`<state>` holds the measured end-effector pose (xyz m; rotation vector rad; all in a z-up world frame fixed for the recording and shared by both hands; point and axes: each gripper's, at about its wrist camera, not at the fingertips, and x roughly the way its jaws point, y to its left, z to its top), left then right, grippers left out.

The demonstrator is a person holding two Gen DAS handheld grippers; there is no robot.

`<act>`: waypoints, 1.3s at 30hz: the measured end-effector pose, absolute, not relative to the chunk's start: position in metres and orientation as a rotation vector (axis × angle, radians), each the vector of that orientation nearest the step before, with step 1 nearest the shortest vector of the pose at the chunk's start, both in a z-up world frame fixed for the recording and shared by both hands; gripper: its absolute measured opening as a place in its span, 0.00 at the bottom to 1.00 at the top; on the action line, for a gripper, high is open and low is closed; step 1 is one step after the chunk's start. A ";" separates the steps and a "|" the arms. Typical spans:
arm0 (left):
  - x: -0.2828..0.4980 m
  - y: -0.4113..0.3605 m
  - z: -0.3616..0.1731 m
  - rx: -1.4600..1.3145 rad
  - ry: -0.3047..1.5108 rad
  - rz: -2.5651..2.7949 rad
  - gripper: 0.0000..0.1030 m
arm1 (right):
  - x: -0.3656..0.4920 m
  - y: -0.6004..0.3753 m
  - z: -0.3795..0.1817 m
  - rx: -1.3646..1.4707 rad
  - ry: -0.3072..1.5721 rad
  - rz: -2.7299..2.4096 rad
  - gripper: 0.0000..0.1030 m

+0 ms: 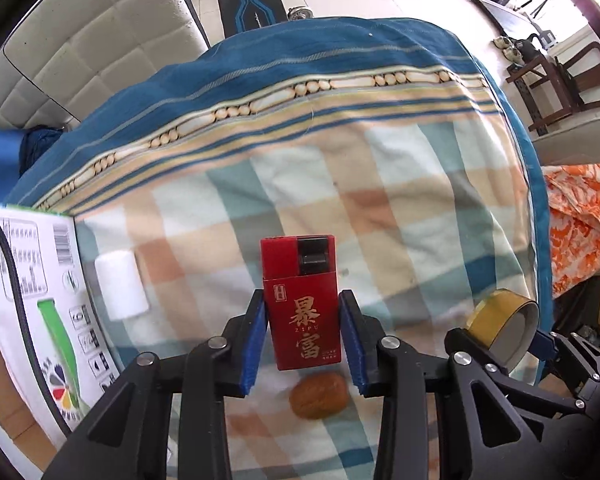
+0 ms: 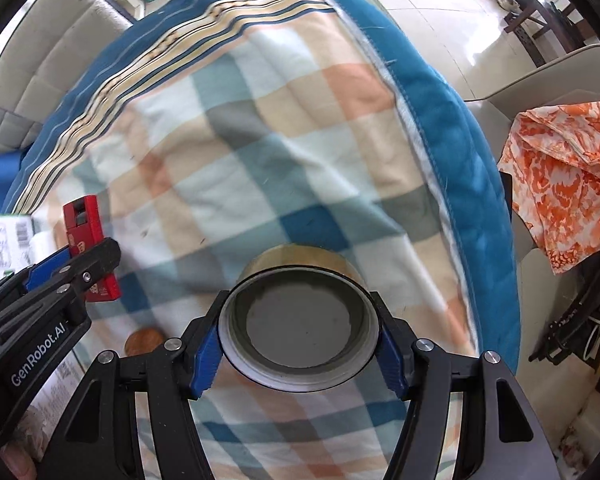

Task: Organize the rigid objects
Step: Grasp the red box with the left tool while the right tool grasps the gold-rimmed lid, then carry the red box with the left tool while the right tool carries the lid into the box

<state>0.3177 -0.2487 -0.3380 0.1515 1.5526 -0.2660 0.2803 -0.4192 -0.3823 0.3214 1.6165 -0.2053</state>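
— So what does each side hold?
— Low centre of the left wrist view, the left gripper (image 1: 303,330) clamps a red lighter (image 1: 303,304) upright, long axis vertical. The right gripper (image 2: 298,344) pinches a roll of tape (image 2: 300,320), bore facing the camera.
— And below?
— A walnut (image 1: 319,395) lies on the checked blanket (image 1: 400,200), just under the lighter.
— Any container?
— A printed carton (image 1: 28,280) at the left edge, nearer the left gripper; I cannot see inside. A white cylinder (image 1: 121,285) lies beside it.
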 end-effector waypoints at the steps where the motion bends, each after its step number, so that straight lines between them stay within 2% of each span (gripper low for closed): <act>1: 0.314 -0.246 -0.336 0.152 1.550 -0.267 0.32 | 0.277 -0.415 -0.380 0.318 1.615 -0.201 0.65; 7: 0.298 -0.222 -0.319 0.130 1.524 -0.295 0.31 | 0.259 -0.398 -0.358 0.303 1.594 -0.168 0.65; 14: 0.283 -0.179 -0.262 0.052 1.440 -0.331 0.31 | 0.248 -0.353 -0.305 0.279 1.531 -0.107 0.65; 22: 0.275 -0.086 -0.207 -0.067 1.351 -0.281 0.31 | 0.250 -0.262 -0.250 0.239 1.464 0.023 0.65; 30: 0.251 0.031 -0.194 -0.140 1.310 -0.143 0.31 | 0.250 -0.140 -0.237 0.164 1.453 0.185 0.65; 39: 0.233 0.130 -0.219 -0.213 1.339 -0.027 0.31 | 0.251 -0.030 -0.247 0.094 1.478 0.258 0.65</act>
